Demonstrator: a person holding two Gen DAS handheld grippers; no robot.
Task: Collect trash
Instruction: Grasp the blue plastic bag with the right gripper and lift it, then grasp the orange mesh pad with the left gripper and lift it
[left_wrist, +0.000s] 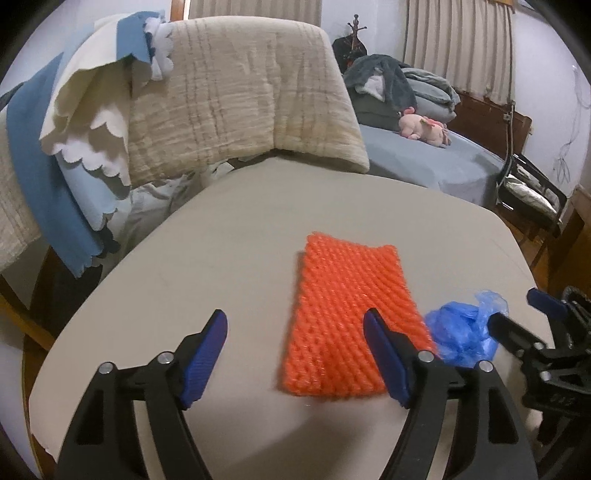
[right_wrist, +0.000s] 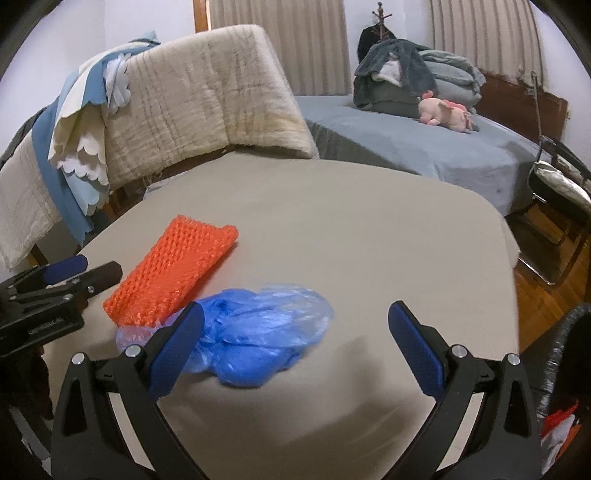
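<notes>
Beige table (right_wrist: 369, 221) bears orange foam net (right_wrist: 177, 266); bed (right_wrist: 424, 147) behind.

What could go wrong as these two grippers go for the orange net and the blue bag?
The blue plastic bag overlaps one end of the orange foam net, so lifting one may drag the other. The open left gripper and open right gripper work close together and might collide.
</notes>
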